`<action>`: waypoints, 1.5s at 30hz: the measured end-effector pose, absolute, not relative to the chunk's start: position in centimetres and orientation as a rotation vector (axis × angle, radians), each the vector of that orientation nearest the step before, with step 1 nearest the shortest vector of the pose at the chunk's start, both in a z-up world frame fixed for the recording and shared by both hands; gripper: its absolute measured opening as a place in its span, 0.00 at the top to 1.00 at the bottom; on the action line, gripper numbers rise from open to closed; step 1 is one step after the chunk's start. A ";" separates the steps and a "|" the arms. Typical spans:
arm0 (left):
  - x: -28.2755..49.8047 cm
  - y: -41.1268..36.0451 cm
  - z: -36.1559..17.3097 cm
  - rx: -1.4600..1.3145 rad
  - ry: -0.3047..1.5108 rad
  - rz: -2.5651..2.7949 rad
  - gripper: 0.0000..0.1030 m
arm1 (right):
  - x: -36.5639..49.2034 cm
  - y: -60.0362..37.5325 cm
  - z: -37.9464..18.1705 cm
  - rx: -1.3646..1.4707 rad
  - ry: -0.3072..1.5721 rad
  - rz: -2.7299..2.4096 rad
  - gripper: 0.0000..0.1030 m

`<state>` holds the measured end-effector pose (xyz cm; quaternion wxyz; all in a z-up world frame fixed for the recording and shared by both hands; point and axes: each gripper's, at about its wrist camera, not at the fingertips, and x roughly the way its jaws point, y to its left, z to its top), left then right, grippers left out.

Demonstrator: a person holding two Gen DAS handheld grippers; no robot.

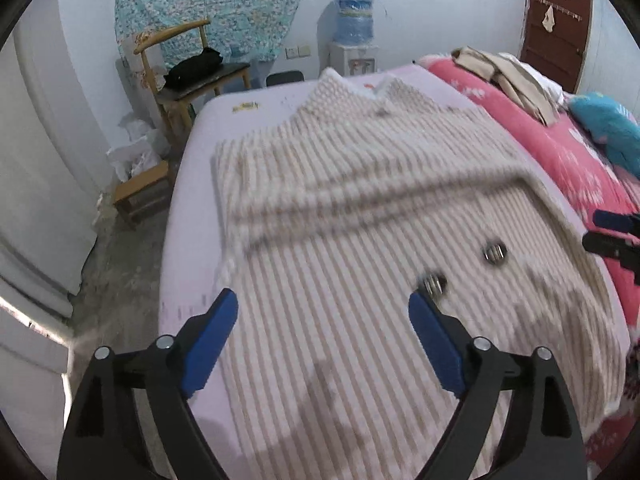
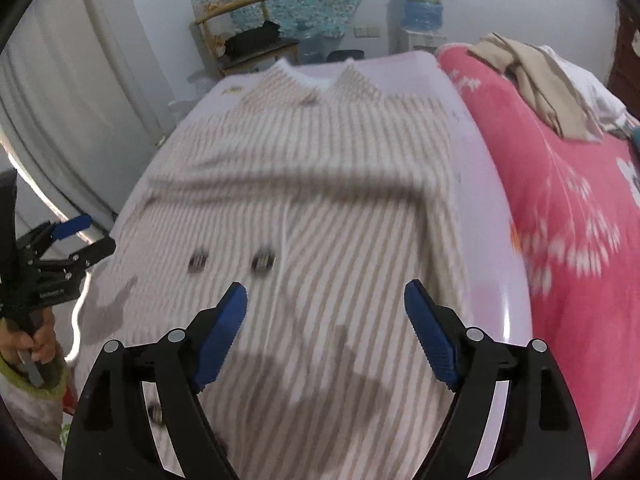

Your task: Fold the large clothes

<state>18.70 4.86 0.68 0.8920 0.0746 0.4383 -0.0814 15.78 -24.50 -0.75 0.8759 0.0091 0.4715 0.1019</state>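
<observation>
A bed (image 1: 188, 184) with a pale lilac sheet fills both views, and a pink flowered quilt (image 2: 568, 216) is bunched along its right side. Spread over the sheet lies the striped garment (image 1: 360, 200), beige and white ribbed, its collar at the far end near the bed's far edge and its lower part toward the cameras. A raised crease runs across it about midway, and two dark metal buttons (image 2: 232, 262) sit side by side on the near half. Tan clothes (image 2: 536, 84) are heaped on the quilt at the far right. Beyond the bed stand a wooden chair (image 1: 188, 80) with a black bag on its seat and a water dispenser (image 1: 354, 40) against the wall.

The left gripper (image 1: 323, 312) hovers over the garment's near left part, its blue fingers (image 1: 212, 340) spread wide with nothing between them and no cloth touching the pads. The right gripper (image 2: 326, 304) is likewise above the garment's near right part, fingers wide apart and empty. In the right wrist view a hand (image 2: 38, 344) grips the left tool's handle at the picture's left edge.
</observation>
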 end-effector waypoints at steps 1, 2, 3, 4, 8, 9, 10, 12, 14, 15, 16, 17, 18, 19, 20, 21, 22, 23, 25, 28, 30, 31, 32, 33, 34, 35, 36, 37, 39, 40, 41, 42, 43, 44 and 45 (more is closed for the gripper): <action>17.4 4.6 0.4 0.156 0.914 -0.154 0.15 | 14.5 -24.1 -1.1 0.020 0.989 0.204 0.24; 16.4 4.4 0.1 0.158 0.918 -0.141 0.14 | 13.6 -23.8 -1.2 0.021 0.992 0.198 0.23; 15.6 4.2 -0.2 0.161 0.924 -0.131 0.13 | 12.3 -23.5 -1.7 0.022 0.994 0.192 0.22; 14.5 3.9 -0.8 0.161 0.934 -0.120 0.12 | 11.6 -23.3 -1.9 0.023 0.995 0.186 0.21; 12.8 2.9 -3.0 0.166 0.981 -0.100 0.09 | 8.9 -22.5 -3.6 0.015 1.014 0.169 0.19; 12.5 2.6 -3.7 0.173 0.997 -0.092 0.09 | 8.5 -22.3 -3.9 0.009 1.016 0.159 0.19; 12.3 2.2 -4.5 0.181 1.012 -0.086 0.09 | 8.1 -22.3 -4.2 0.005 1.020 0.152 0.19; 12.0 1.7 -5.7 0.192 1.044 -0.074 0.09 | 7.6 -22.2 -5.0 -0.011 1.035 0.145 0.19; 11.6 1.3 -6.3 0.188 1.032 -0.048 0.07 | 7.0 -22.0 -5.6 -0.028 1.042 0.141 0.18; 11.4 1.4 -6.3 0.185 1.024 -0.033 0.05 | 6.9 -22.0 -5.8 -0.029 1.045 0.147 0.16; 11.4 1.4 -6.3 0.177 1.023 -0.027 0.05 | 6.9 -22.0 -6.3 -0.034 1.052 0.150 0.14; 11.3 1.5 -6.4 0.167 1.027 -0.025 0.05 | 6.8 -22.0 -6.8 -0.038 1.061 0.145 0.14; 11.3 1.6 -6.4 0.153 1.032 -0.023 0.05 | 6.9 -22.1 -7.3 -0.038 1.072 0.141 0.13; 11.3 1.8 -6.5 0.136 1.037 -0.022 0.05 | 7.0 -22.4 -7.9 -0.017 1.076 0.140 0.08; 11.3 1.9 -6.5 0.121 1.041 -0.021 0.05 | 7.0 -22.8 -8.1 0.005 1.076 0.141 0.08; 11.3 2.1 -6.6 0.113 1.042 -0.020 0.05 | 7.1 -23.1 -8.3 0.029 1.083 0.149 0.08; 11.3 2.3 -6.7 0.106 1.042 -0.019 0.05 | 7.3 -23.4 -8.4 0.050 1.092 0.156 0.08; 11.3 2.4 -6.7 0.104 1.040 -0.019 0.05 | 7.4 -23.5 -8.5 0.058 1.096 0.160 0.08; 11.2 2.4 -6.7 0.105 1.038 -0.019 0.05 | 7.3 -23.5 -8.6 0.060 1.093 0.163 0.08; 11.2 2.3 -6.7 0.103 1.040 -0.018 0.05 | 7.2 -23.8 -8.7 0.071 1.085 0.168 0.08; 11.3 2.2 -6.8 0.098 1.042 -0.020 0.04 | 6.9 -23.7 -8.8 0.079 1.080 0.170 0.08; 11.2 2.3 -6.8 0.089 1.044 -0.021 0.04 | 6.9 -23.9 -8.8 0.085 1.078 0.172 0.08; 11.3 2.4 -6.9 0.085 1.046 -0.023 0.04 | 6.9 -24.0 -8.8 0.088 1.078 0.174 0.08; 11.4 2.4 -6.8 0.081 1.048 -0.025 0.04 | 6.9 -24.0 -8.9 0.089 1.080 0.175 0.08; 11.5 2.4 -6.9 0.079 1.050 -0.026 0.04 | 6.6 -24.2 -8.8 0.092 1.082 0.177 0.08; 11.5 2.5 -6.9 0.079 1.050 -0.027 0.04 | 6.7 -24.3 -8.8 0.096 1.087 0.181 0.08; 11.5 2.5 -6.8 0.080 1.051 -0.028 0.04 | 6.4 -24.3 -8.6 0.099 1.092 0.181 0.08; 11.5 2.5 -6.8 0.081 1.050 -0.027 0.04 | 6.4 -24.3 -8.6 0.101 1.096 0.181 0.08; 11.4 2.5 -6.9 0.079 1.050 -0.027 0.04 | 6.5 -24.2 -8.4 0.102 1.103 0.181 0.08; 11.4 2.5 -6.9 0.077 1.051 -0.028 0.04 | 6.5 -24.2 -8.4 0.103 1.106 0.182 0.08; 11.4 2.5 -6.9 0.075 1.052 -0.028 0.04 | 6.5 -24.2 -8.3 0.103 1.108 0.182 0.08; 11.4 2.5 -6.9 0.077 1.051 -0.026 0.04 | 6.6 -24.2 -8.3 0.104 1.110 0.183 0.08; 11.4 2.5 -6.9 0.077 1.050 -0.027 0.04 | 6.5 -24.2 -8.2 0.106 1.113 0.183 0.08; 11.4 2.5 -6.9 0.078 1.050 -0.027 0.04 | 6.5 -24.2 -8.2 0.107 1.112 0.182 0.08; 11.5 2.5 -6.9 0.079 1.049 -0.026 0.04 | 6.5 -24.1 -8.2 0.107 1.113 0.184 0.08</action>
